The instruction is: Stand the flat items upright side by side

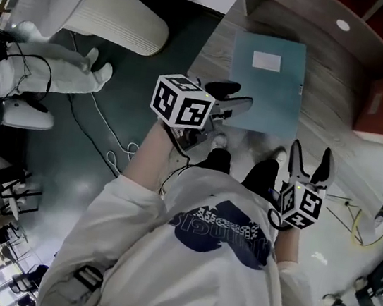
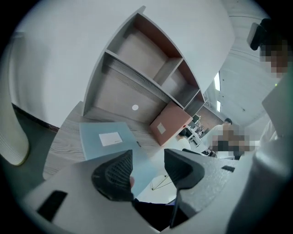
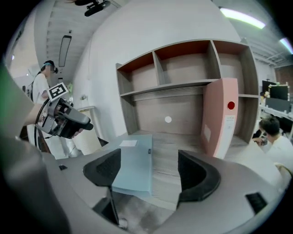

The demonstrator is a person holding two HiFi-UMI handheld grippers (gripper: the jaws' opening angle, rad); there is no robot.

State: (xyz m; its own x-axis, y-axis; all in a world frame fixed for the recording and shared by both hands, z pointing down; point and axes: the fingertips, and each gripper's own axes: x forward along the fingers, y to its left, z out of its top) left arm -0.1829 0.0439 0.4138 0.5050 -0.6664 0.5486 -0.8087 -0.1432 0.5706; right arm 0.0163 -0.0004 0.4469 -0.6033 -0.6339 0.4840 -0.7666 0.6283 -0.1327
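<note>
A pale blue file box (image 1: 265, 88) is seen lying flat, label up, on the wooden desk (image 1: 325, 144) in front of the shelf unit (image 3: 183, 68). It lies well apart from a pink file box (image 3: 220, 116) already standing upright at the right. The left gripper (image 1: 228, 97) and right gripper (image 1: 312, 156) are both held with jaws spread and nothing between them. The blue box is judged stiff, light (probably card or plastic) and rather smooth, so slipping is to be expected. It would best be pinched across its thin near edge, with the spine steadied by the second gripper while it is tipped up.
</note>
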